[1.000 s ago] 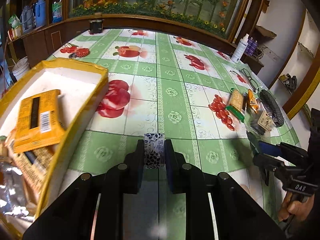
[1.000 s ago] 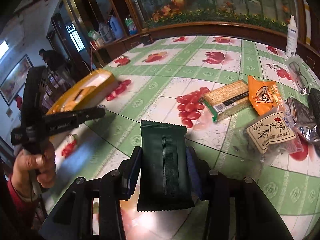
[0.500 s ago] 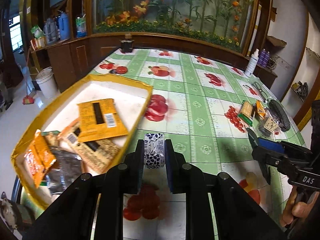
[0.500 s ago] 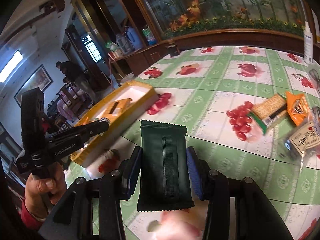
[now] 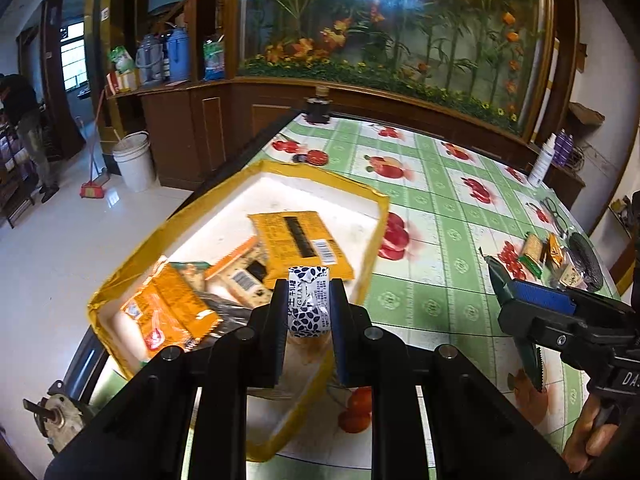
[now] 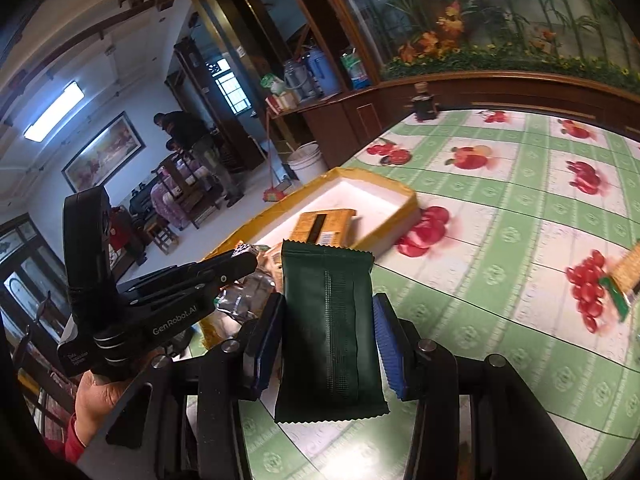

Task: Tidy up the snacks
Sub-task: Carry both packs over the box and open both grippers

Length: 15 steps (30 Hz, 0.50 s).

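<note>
My left gripper (image 5: 309, 300) is shut on a small white snack packet with dark leaf print (image 5: 309, 300), held over the near end of the yellow box (image 5: 320, 178). Inside the box lie several orange and tan snack packs (image 5: 300, 240). My right gripper (image 6: 328, 320) is shut on a dark green snack pack (image 6: 328, 320), above the tablecloth just right of the yellow box (image 6: 408, 196). The left gripper (image 6: 244, 260) shows in the right wrist view over the box's near end; the right gripper (image 5: 504, 284) appears at the right of the left wrist view.
A pile of loose snacks (image 5: 560, 256) lies at the table's right edge, with a cracker pack (image 6: 628, 276) nearest. A spray bottle (image 5: 541, 160) and a dark jar (image 5: 318, 108) stand at the far edge. A white bucket (image 5: 134, 160) and a person (image 5: 24, 128) are on the floor to the left.
Both grippers have swung left with their packets. The left one came from over the tablecloth to over the yellow box; the right one neared the box's right side.
</note>
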Tool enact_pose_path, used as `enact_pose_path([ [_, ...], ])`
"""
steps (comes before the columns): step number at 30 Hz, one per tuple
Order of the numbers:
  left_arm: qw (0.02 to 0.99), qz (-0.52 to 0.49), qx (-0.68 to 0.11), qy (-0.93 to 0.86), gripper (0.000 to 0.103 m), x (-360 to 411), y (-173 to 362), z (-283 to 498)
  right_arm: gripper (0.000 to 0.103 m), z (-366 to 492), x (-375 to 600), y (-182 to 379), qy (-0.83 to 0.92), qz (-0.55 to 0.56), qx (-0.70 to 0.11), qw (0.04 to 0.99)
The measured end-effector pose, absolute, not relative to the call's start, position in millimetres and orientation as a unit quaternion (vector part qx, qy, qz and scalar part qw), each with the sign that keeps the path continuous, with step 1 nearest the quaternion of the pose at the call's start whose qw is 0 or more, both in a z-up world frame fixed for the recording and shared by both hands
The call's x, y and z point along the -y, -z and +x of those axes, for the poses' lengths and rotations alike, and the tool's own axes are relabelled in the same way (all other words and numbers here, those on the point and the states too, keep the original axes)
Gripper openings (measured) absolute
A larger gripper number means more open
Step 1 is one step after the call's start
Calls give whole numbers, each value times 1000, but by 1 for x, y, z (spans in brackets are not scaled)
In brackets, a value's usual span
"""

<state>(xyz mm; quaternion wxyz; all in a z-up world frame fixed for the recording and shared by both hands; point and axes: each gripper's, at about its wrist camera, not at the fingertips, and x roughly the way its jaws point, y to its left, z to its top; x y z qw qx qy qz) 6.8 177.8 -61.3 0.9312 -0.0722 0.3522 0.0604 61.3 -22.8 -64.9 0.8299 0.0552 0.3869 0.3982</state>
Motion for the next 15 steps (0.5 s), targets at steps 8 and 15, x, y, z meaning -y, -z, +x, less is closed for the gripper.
enact_pose_path([
  [8,929,-89,-349,-84,17,-207,65,1,45,67,-19,63,-419,41,-388,820],
  [15,928,-97,-346,-100,17,-225,70,0,45,73,-45,67,-428,33,-393,813],
])
